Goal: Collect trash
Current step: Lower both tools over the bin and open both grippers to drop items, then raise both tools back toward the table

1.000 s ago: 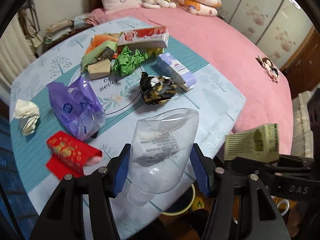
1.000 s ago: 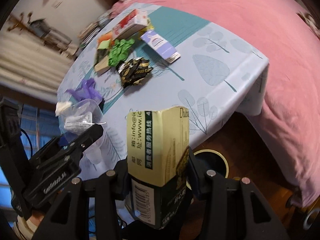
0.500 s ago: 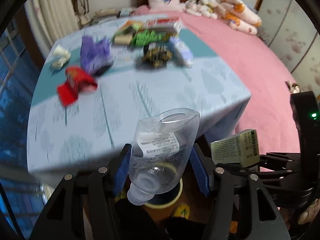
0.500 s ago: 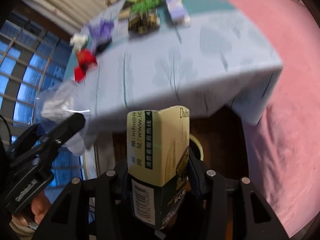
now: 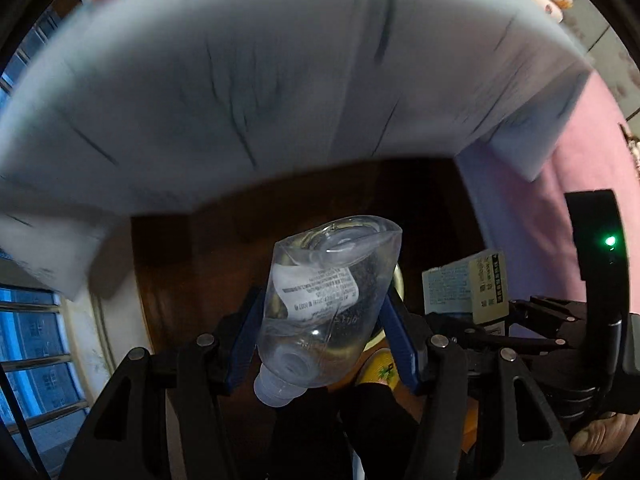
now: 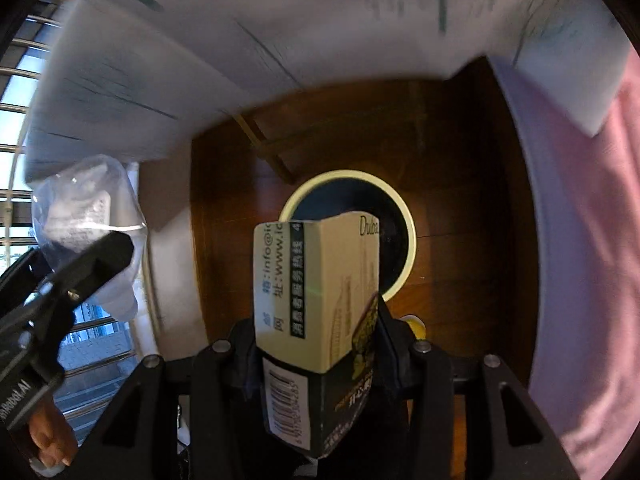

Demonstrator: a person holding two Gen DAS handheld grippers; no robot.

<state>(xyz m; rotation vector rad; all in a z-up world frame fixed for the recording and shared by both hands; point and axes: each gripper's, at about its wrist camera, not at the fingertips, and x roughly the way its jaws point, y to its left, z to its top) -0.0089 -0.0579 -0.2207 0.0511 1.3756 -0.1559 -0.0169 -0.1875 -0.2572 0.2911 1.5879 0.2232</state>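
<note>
Nearest the left wrist camera, the left gripper (image 5: 326, 326) is clamping a clear, squashed plastic bottle (image 5: 326, 304) between its blue pads (image 5: 394, 336), the cap end pointing back toward the camera and the printed label facing up. Nearest the right wrist camera, the right gripper (image 6: 316, 340) is gripping a cream and dark green carton (image 6: 316, 312) upright between its jaws, barcode at the bottom. Both tools are pointing steeply down toward a dark wooden floor (image 6: 460, 184). Just beyond the carton, a round bin (image 6: 404, 216) with a pale yellow rim and dark inside is sitting on that floor, partly hidden behind the carton; in the left view only a sliver of its rim shows behind the bottle. Further off, the hanging edge of a pale blue tablecloth (image 5: 280, 80) is filling the top of both views, blurred, with a pink bedspread (image 6: 580, 240) to the right. The step in hand appears to be carrying two pieces of trash to the bin. The next move likely calls for centring each item over the opening, then loosening the jaws so they drop inside rather than catching the rim
</note>
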